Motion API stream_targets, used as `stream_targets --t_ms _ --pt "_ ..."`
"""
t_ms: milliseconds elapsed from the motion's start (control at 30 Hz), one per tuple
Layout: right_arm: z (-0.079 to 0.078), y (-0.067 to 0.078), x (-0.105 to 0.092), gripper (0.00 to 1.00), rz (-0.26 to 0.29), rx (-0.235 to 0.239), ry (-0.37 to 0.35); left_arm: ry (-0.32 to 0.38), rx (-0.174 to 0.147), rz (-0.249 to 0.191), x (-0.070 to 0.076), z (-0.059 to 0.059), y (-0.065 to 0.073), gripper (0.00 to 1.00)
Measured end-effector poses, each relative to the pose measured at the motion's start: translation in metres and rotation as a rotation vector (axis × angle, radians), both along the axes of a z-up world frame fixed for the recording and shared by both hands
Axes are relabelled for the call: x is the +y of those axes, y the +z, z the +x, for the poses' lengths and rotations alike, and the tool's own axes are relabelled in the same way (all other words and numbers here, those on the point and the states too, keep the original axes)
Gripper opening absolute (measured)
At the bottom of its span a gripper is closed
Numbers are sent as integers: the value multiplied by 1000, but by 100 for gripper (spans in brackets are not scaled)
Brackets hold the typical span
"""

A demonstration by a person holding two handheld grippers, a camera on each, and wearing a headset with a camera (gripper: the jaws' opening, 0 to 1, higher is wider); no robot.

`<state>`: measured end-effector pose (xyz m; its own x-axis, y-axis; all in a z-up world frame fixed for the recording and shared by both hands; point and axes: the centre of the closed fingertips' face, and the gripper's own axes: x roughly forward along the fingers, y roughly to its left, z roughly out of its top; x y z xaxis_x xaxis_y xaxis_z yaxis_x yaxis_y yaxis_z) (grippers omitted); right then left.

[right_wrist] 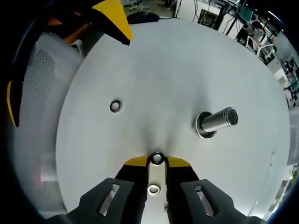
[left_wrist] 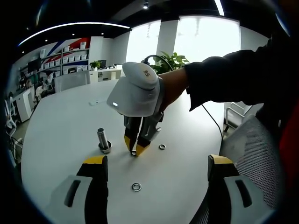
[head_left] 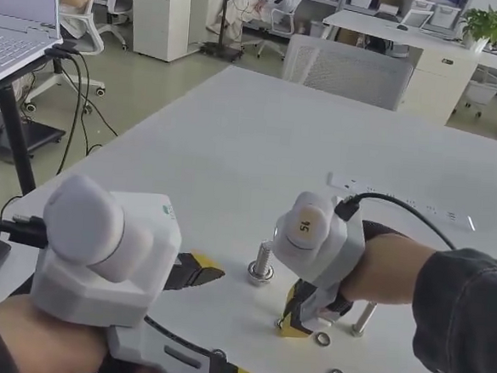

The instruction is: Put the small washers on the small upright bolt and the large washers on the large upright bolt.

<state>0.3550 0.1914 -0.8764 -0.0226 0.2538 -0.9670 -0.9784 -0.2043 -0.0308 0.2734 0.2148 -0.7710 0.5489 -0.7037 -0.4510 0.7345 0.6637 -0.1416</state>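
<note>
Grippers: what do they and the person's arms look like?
The left gripper and right gripper have bulky white housings and black jaws with yellow tips. The right one carries a round numbered label and a black cable. The person wears dark grey sleeves.

The white table top [head_left: 261, 128] looks smooth and matt, with a faint sheen; the large upright threaded bolt [right_wrist: 217, 120], at two o'clock from the right gripper [right_wrist: 157, 161], is bright metal, finely ribbed; the flat ring washer [right_wrist: 115, 106] at ten o'clock is polished metal; the gripper's housing looks like smooth white plastic, its jaws matt black tipped in yellow; the small ring washer [right_wrist: 157, 158] between those tips is shiny metal; the dark sleeve [head_left: 466, 313] is cloth.
</note>
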Motion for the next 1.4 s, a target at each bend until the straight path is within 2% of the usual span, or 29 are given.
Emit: stream_targets --t_ms 567,1100,1400 --pt "4 2 -5 14 -17 -8 -2 -5 2 2 0 2 0 88" --pt "5 15 -15 14 -16 -14 -18 -11 -3 3 -3 2 0 88" --pt "4 16 -22 14 -26 -17 -25 -16 -6 3 -4 0 1 88"
